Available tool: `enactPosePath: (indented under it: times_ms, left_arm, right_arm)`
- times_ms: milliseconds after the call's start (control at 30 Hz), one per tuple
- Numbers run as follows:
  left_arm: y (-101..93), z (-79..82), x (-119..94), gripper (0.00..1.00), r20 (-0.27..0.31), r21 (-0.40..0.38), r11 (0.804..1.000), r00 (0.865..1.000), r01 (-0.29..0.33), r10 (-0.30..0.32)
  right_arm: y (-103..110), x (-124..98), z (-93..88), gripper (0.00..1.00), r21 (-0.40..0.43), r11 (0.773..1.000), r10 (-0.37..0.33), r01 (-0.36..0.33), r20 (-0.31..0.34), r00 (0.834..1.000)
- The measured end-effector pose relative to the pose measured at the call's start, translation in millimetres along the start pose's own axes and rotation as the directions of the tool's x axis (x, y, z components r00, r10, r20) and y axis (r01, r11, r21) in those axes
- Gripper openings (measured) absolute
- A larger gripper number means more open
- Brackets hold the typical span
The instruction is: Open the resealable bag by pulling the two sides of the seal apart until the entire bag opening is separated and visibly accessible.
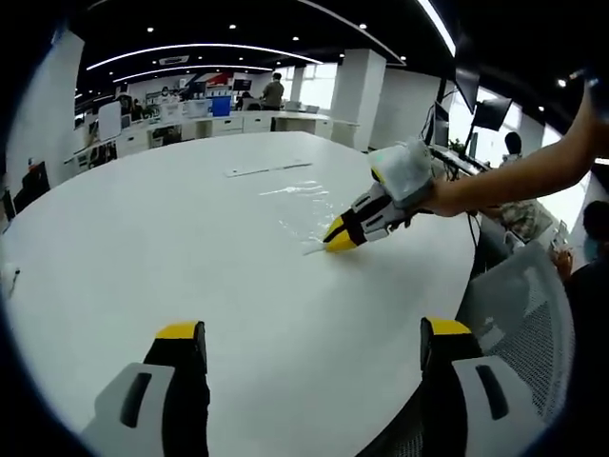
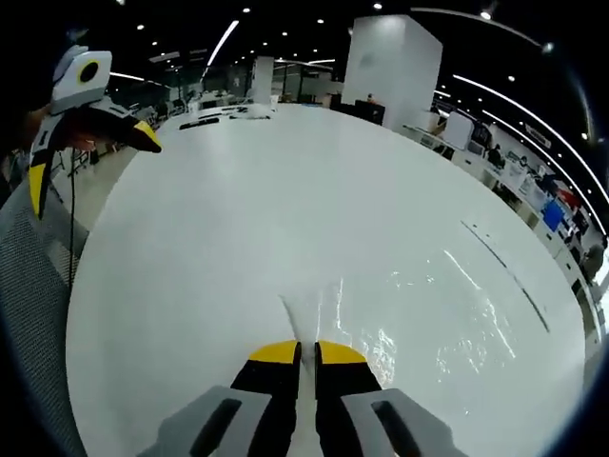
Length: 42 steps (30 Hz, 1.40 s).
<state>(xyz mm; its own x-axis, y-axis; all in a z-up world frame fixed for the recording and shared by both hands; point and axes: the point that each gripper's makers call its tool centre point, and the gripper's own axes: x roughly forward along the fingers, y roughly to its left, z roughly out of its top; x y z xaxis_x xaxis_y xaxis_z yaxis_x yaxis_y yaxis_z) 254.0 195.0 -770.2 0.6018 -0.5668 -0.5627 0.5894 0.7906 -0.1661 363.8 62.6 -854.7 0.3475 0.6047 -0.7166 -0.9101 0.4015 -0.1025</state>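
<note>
A clear resealable bag [image 1: 303, 202] lies flat on the round white table [image 1: 143, 238], visible mostly as glints. In the left gripper view my right gripper [image 1: 335, 238] reaches in from the right, held by a hand, with its yellow tips pinched on the bag's near edge. In the right gripper view its jaws are together at the bottom, and the right gripper [image 2: 306, 352] is shut on the edge of the bag [image 2: 428, 324]. My left gripper [image 1: 314, 331] is open with nothing between its jaws, short of the bag. The left gripper [image 2: 90, 157] also hangs open off the table's edge.
A thin strip [image 1: 269, 169] lies on the table beyond the bag, and the strip [image 2: 504, 265] shows as a dark line. A grey mesh chair [image 1: 533, 314] stands at the table's edge by the person. Desks, pillars and people fill the office behind.
</note>
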Motion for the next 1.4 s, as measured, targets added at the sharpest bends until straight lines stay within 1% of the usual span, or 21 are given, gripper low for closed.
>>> enactPosePath:
  times_ms: [100,200,267,300,367,467,533,567,700,767,800,933,1033,1067,1133,1200,1333,1367,1400]
  left_arm:
    - [-1.2,-0.3,0.9,0.88,-0.011,0.022,1.000,1.000,0.003,-0.002]
    - [-3.2,2.2,1.7,0.87,-0.010,0.035,0.999,1.000,0.000,0.001]
    - [-5.3,2.6,2.6,0.86,-0.009,0.044,0.999,1.000,0.002,-0.002]
    - [-7.3,2.9,3.5,0.86,-0.008,0.054,0.999,1.000,0.006,-0.006]
    - [-12.4,3.0,4.6,0.84,-0.009,0.070,0.997,1.000,0.024,-0.023]
    - [-18.5,1.2,6.8,0.81,-0.023,0.093,0.995,0.999,0.042,-0.040]
    - [-23.9,0.6,7.1,0.80,-0.037,0.108,0.993,0.998,0.056,-0.052]
    - [-26.7,1.7,6.5,0.79,-0.037,0.116,0.992,0.998,0.058,-0.054]
    - [-35.1,1.8,6.3,0.77,-0.046,0.145,0.987,0.997,0.073,-0.067]
    - [-40.7,-1.6,7.6,0.78,-0.075,0.189,0.977,0.993,0.103,-0.090]
    - [-42.3,-2.5,8.4,0.78,-0.082,0.201,0.974,0.992,0.108,-0.093]
    - [-46.8,-2.5,10.7,0.77,-0.099,0.244,0.963,0.991,0.116,-0.094]
    - [-48.7,-4.4,9.7,0.76,-0.123,0.295,0.948,0.989,0.119,-0.086]
    - [-49.4,-4.7,9.8,0.75,-0.126,0.305,0.945,0.988,0.119,-0.084]
    - [-51.6,-5.3,10.5,0.73,-0.128,0.321,0.939,0.988,0.125,-0.088]
    - [-52.0,-4.7,11.4,0.70,-0.128,0.349,0.929,0.988,0.121,-0.080]
    - [-57.4,-4.7,16.4,0.61,-0.140,0.415,0.900,0.987,0.132,-0.080]
    - [-58.4,-4.7,17.9,0.59,-0.142,0.428,0.894,0.987,0.133,-0.078]
    - [-61.3,-5.0,19.8,0.57,-0.148,0.451,0.881,0.986,0.142,-0.083]
  right_arm:
    - [5.5,-3.0,-0.6,0.01,0.002,1.000,0.013,-0.013,0.000,1.000]
    - [15.6,-7.0,-0.2,0.01,-0.005,0.999,0.036,-0.036,0.003,0.999]
    - [22.9,-9.0,-3.1,0.01,-0.059,0.996,0.060,-0.062,-0.024,0.998]
    - [28.3,-10.4,-3.3,0.01,-0.072,0.995,0.070,-0.072,-0.029,0.997]
    - [36.6,-12.9,-1.5,0.01,-0.067,0.994,0.088,-0.090,-0.023,0.996]
    - [46.5,-17.2,0.9,0.01,-0.092,0.990,0.107,-0.108,-0.022,0.994]
    - [50.7,-20.4,2.3,0.01,-0.114,0.988,0.103,-0.105,-0.021,0.994]
    - [50.5,-22.7,3.2,0.01,-0.138,0.987,0.086,-0.088,-0.021,0.996]
    - [58.4,-29.2,7.8,0.01,-0.135,0.985,0.104,-0.103,-0.004,0.995]
    - [63.2,-32.5,9.2,0.01,-0.142,0.984,0.113,-0.112,-0.003,0.994]
    - [64.8,-33.6,9.5,0.01,-0.142,0.983,0.117,-0.116,-0.003,0.993]
    - [75.5,-40.1,10.3,0.01,-0.125,0.981,0.149,-0.149,-0.005,0.989]
    - [84.4,-45.3,10.1,0.01,-0.136,0.976,0.170,-0.170,-0.015,0.985]
    - [86.7,-46.9,11.4,0.01,-0.143,0.974,0.174,-0.174,-0.011,0.985]
    - [92.8,-50.4,17.3,0.01,-0.116,0.976,0.189,-0.186,0.021,0.982]
    - [96.6,-53.3,19.0,0.01,-0.115,0.976,0.189,-0.185,0.024,0.982]
    - [107.2,-59.0,22.2,0.01,-0.125,0.973,0.199,-0.194,0.031,0.979]
    - [108.8,-59.5,21.8,0.01,-0.122,0.973,0.199,-0.195,0.027,0.980]
    - [110.0,-59.6,18.5,0.01,-0.114,0.975,0.195,-0.193,0.009,0.981]
